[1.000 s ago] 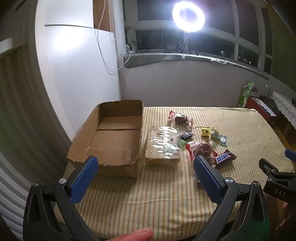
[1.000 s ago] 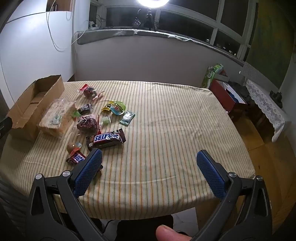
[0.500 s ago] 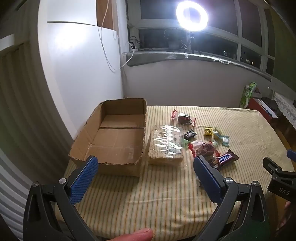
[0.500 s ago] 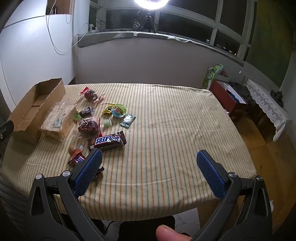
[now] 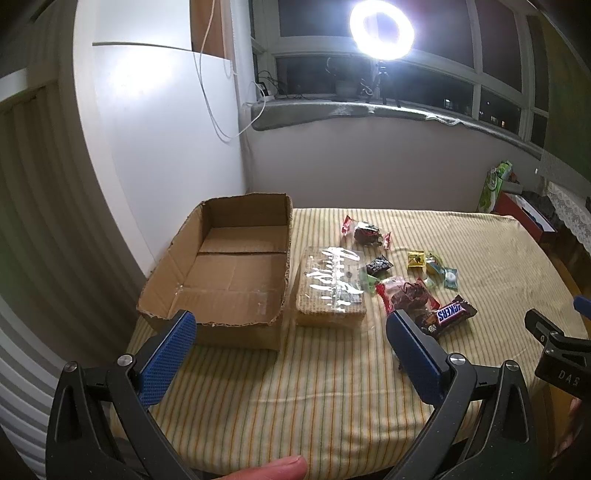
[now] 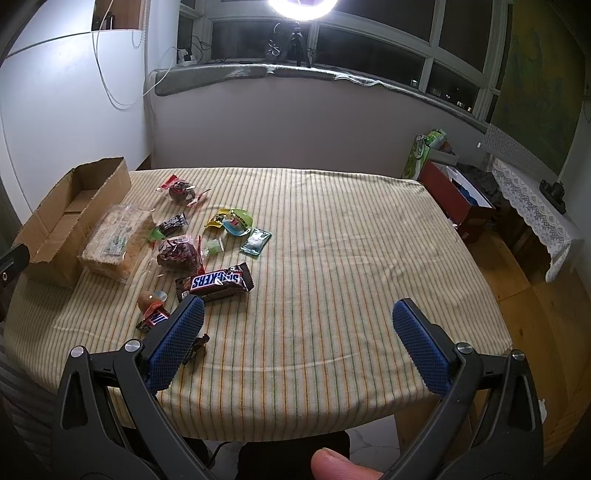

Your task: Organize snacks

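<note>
Nearest in the left wrist view is the left gripper, held above the front edge of the table with its blue fingers spread wide and nothing between them. A thumb tip shows at 6 o'clock. The right gripper is also wide apart and empty, over the near part of the striped cloth, with a thumb at 6 o'clock.

In the right wrist view, a small red candy bar lies just beside the left finger, at about 9 o'clock from the gripper's middle. A little farther, at 11 o'clock, is the Snickers bar, and beyond it a clear bag of dark sweets.

Further on, at 10 o'clock, a wafer pack lies just beside the open cardboard box, which looks empty. Small green, yellow and blue packets are scattered near the middle of the table. Farthest, a ring light shines at the window at 12 o'clock.
</note>
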Action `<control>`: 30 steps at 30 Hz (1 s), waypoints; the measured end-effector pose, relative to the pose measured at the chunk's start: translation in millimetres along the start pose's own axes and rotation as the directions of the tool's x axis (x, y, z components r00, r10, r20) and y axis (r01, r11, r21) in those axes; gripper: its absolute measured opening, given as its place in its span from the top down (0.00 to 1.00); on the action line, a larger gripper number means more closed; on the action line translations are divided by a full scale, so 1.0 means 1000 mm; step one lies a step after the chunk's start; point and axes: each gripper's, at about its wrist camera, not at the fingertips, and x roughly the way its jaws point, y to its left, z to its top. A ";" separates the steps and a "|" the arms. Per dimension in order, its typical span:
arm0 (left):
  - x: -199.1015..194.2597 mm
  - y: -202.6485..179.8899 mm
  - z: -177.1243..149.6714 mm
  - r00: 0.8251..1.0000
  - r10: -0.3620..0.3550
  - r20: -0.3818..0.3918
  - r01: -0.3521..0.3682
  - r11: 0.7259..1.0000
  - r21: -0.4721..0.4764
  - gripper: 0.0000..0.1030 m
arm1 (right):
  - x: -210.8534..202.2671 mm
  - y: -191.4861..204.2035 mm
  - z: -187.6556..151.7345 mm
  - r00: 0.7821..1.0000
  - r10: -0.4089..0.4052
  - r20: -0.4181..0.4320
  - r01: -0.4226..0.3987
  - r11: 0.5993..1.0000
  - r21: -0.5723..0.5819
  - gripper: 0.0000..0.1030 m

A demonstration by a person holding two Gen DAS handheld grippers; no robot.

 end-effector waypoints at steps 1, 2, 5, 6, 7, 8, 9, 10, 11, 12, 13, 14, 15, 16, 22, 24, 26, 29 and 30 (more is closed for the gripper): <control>0.000 0.000 0.000 1.000 -0.001 -0.001 0.001 1.000 0.000 0.00 | 0.000 0.000 0.000 1.000 0.000 0.000 0.000 1.000 0.001 0.00; 0.000 0.000 0.000 1.000 -0.001 -0.002 0.001 1.000 0.001 0.01 | 0.000 0.000 0.000 1.000 0.001 0.000 -0.001 1.000 0.000 0.00; 0.001 -0.001 0.001 1.000 -0.001 -0.003 0.001 1.000 0.003 0.01 | 0.000 -0.001 0.001 1.000 0.001 0.000 -0.001 1.000 0.002 0.00; 0.000 -0.002 0.001 1.000 0.001 -0.003 -0.001 1.000 0.005 0.01 | -0.001 -0.001 0.001 1.000 0.002 0.001 -0.002 1.000 0.003 0.00; 0.000 -0.002 0.001 1.000 0.001 -0.003 -0.001 1.000 0.006 0.01 | -0.001 0.000 0.001 1.000 0.001 0.001 -0.001 1.000 0.002 0.00; 0.000 -0.003 0.001 1.000 0.000 -0.003 0.000 1.000 0.008 0.01 | -0.001 0.000 0.001 1.000 0.001 0.000 -0.001 1.000 0.002 0.00; 0.000 -0.003 0.001 1.000 -0.001 -0.002 0.001 1.000 0.008 0.01 | -0.001 0.000 0.002 1.000 0.003 0.000 -0.003 1.000 0.000 0.00; -0.001 -0.004 0.001 1.000 -0.001 -0.002 0.001 1.000 0.009 0.01 | -0.001 0.000 0.003 1.000 0.003 0.000 -0.003 1.000 0.000 0.00; -0.001 -0.004 0.001 1.000 0.000 -0.001 0.000 1.000 0.011 0.01 | -0.001 -0.001 0.003 1.000 0.004 0.001 -0.004 1.000 0.000 0.00; -0.001 -0.003 0.002 1.000 0.000 0.000 0.000 1.000 0.011 0.00 | -0.001 0.000 0.004 1.000 0.004 0.002 -0.004 1.000 0.000 0.00; -0.001 -0.004 0.002 1.000 0.000 0.000 0.000 1.000 0.012 0.01 | -0.001 0.000 0.005 1.000 0.004 0.003 -0.004 1.000 0.000 0.00; -0.001 -0.004 0.002 1.000 0.001 0.000 -0.001 1.000 0.012 0.01 | -0.001 0.000 0.005 1.000 0.005 0.004 -0.005 1.000 0.000 0.00; -0.001 -0.004 0.002 1.000 0.001 -0.001 -0.001 1.000 0.012 0.01 | -0.002 0.001 0.006 1.000 0.006 0.006 -0.006 1.000 -0.001 0.00; -0.001 -0.004 0.002 1.000 0.001 -0.001 -0.001 1.000 0.012 0.01 | -0.002 0.001 0.007 1.000 0.006 0.007 -0.006 1.000 -0.002 0.00; -0.001 -0.004 0.003 1.000 0.000 -0.002 0.000 1.000 0.015 0.00 | -0.002 0.000 0.006 1.000 0.004 0.009 -0.004 1.000 0.000 0.00; 0.000 -0.004 0.003 1.000 -0.002 -0.004 0.002 1.000 0.015 0.00 | -0.002 0.001 0.007 1.000 0.006 0.008 -0.006 1.000 0.000 0.00; 0.000 -0.004 0.004 1.000 0.000 -0.004 0.000 1.000 0.016 0.01 | -0.002 0.000 0.006 1.000 0.006 0.010 -0.006 1.000 -0.002 0.00; 0.002 -0.003 0.004 1.000 -0.001 -0.008 0.001 1.000 0.012 0.01 | -0.002 0.000 0.006 1.000 0.005 0.009 -0.005 1.000 0.000 0.00; 0.002 -0.003 0.004 1.000 0.001 -0.008 -0.001 1.000 0.013 0.01 | -0.002 0.000 0.006 1.000 0.005 0.009 -0.005 1.000 0.000 0.00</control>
